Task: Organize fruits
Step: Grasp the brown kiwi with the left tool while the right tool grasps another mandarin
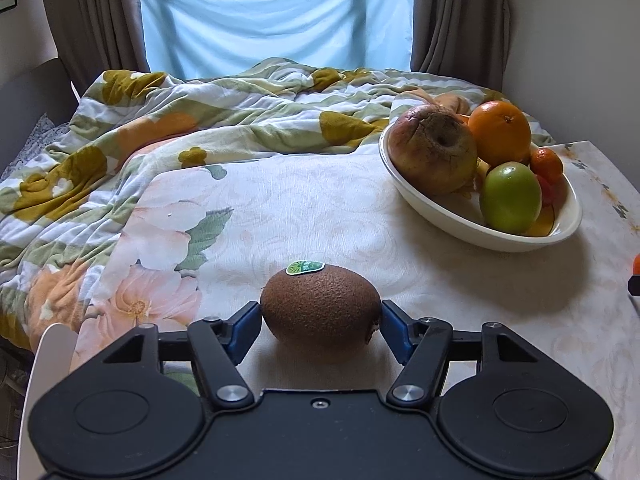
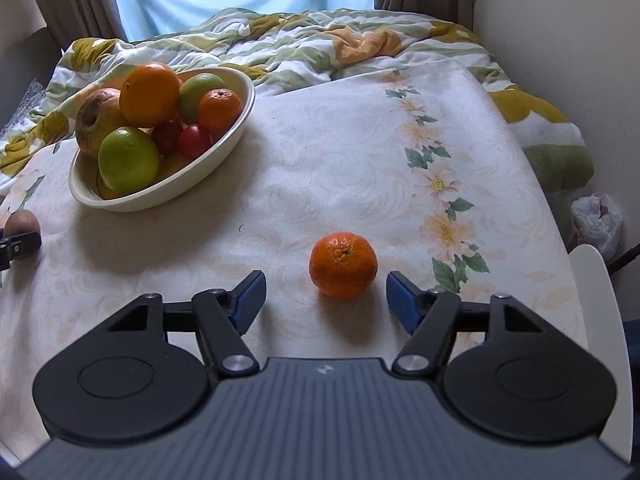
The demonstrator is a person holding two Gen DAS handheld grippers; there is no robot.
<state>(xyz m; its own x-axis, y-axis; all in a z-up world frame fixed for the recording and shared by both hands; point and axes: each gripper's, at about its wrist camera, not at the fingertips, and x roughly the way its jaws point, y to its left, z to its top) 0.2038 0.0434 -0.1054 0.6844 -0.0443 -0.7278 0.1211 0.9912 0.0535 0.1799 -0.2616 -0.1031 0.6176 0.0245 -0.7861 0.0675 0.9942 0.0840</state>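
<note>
A brown kiwi (image 1: 320, 306) with a green sticker sits on the table between the blue pads of my left gripper (image 1: 320, 314); both pads touch its sides. The kiwi also shows at the far left of the right wrist view (image 2: 21, 222). A mandarin (image 2: 343, 265) lies on the table just ahead of my right gripper (image 2: 325, 294), which is open with the jaws wide on either side of it. A cream bowl (image 1: 440, 212) holds an apple, an orange, green fruits and small red ones; it also shows in the right wrist view (image 2: 160, 196).
A flowered cloth (image 2: 340, 168) covers the table. A rumpled flowered blanket (image 1: 140, 120) lies behind it, under a curtained window. A white chair back (image 2: 596, 280) and a plastic bag (image 2: 598, 220) are at the right edge.
</note>
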